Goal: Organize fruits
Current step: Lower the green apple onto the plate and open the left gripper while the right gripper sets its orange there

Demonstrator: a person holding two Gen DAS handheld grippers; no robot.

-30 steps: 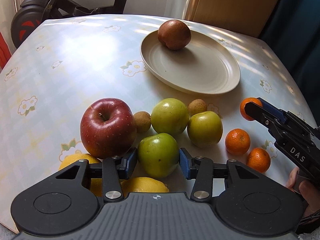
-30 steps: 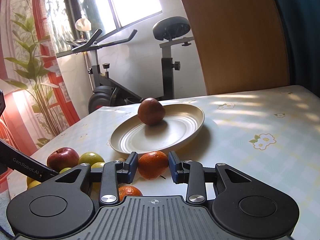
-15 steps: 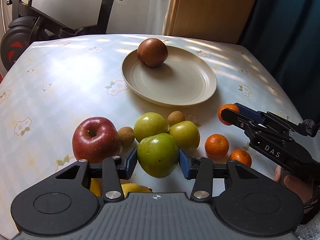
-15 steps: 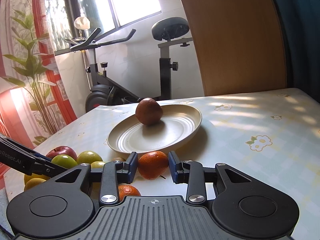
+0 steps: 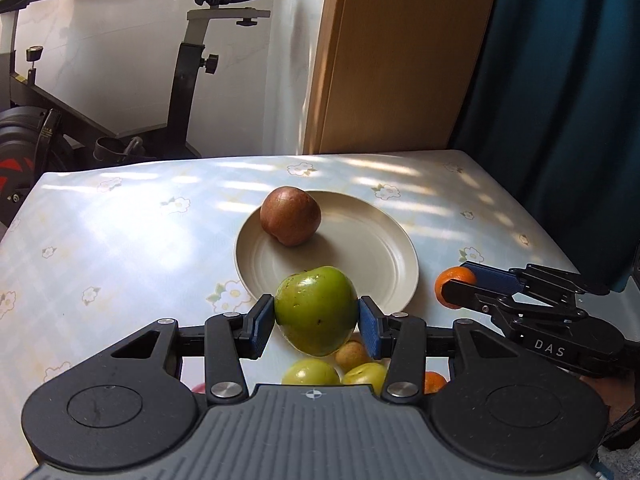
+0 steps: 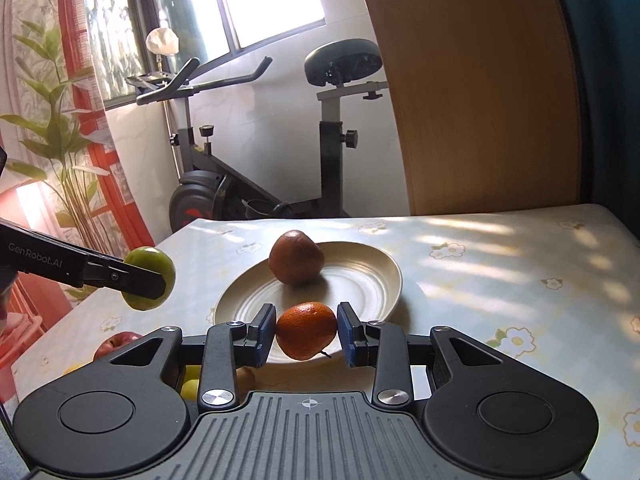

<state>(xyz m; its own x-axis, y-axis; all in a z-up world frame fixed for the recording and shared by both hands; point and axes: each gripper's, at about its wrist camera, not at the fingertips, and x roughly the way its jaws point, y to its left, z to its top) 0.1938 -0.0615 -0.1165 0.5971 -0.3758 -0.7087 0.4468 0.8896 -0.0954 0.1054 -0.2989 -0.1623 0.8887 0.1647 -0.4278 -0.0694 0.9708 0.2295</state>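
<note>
Exercise bike [image 6: 256, 152] behind table [image 6: 500, 272], curtain [image 5: 560, 80]

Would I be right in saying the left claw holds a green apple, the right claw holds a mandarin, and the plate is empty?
Not quite: the plate is not empty; a brown fruit sits on it, as the right wrist view shows. The left claw does hold the green apple, and the right claw the mandarin.

The green fruit [image 5: 316, 314] sits between blue pads [image 5: 262, 326]; the tangerine [image 6: 306, 335] is orange. A brown fruit [image 5: 291, 221] lies on the cream plate [image 5: 384, 264]. The surface [image 5: 120, 248] is pale blue check with white flowers.
</note>
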